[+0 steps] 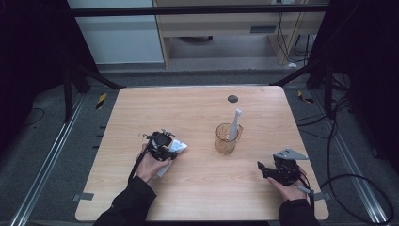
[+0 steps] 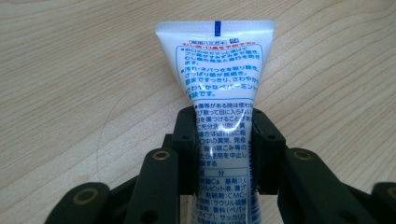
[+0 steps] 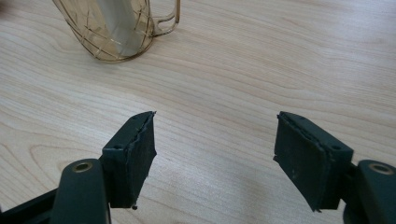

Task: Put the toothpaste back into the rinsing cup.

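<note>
Left fingers point(image 2: 223, 144) pinch the toothpaste tube point(image 2: 219, 79) mid-body – right fingers point(image 3: 215, 158) wide, empty | risk: soft tube squeezes, slips onto the surface point(image 1: 197, 197)

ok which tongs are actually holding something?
The left tongs: their jaws are shut on the white toothpaste tube. The right tongs stand open with bare table between the jaws, short of the amber cup.

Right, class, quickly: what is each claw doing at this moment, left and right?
Left claw: closed on the toothpaste tube, over the table.
Right claw: open, holding nothing, near the cup.
</note>
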The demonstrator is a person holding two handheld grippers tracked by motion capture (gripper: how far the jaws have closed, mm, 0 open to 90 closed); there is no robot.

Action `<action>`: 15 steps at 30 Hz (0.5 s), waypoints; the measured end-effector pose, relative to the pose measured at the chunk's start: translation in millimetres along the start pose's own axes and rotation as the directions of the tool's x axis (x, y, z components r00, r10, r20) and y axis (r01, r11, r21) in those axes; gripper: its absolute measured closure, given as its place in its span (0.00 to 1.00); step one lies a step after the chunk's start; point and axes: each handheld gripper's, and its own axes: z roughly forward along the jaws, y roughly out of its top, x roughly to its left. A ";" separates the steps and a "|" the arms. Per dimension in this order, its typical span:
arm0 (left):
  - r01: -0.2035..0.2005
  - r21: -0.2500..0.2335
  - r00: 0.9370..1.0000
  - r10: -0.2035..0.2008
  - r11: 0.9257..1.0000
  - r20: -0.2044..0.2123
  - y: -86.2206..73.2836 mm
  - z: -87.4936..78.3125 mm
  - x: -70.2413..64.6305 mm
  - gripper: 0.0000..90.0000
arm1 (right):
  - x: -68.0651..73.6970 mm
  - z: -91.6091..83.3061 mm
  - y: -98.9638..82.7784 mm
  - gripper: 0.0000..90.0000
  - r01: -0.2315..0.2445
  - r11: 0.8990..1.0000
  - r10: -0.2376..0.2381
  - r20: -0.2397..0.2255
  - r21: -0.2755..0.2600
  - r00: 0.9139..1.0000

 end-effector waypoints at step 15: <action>-0.021 -0.303 1.000 0.021 0.953 -0.004 6.3 -58.8 -4.3 0.75 | -1.7 -1.7 -2.6 0.31 -0.008 1.000 0.009 0.016 -0.005 1.000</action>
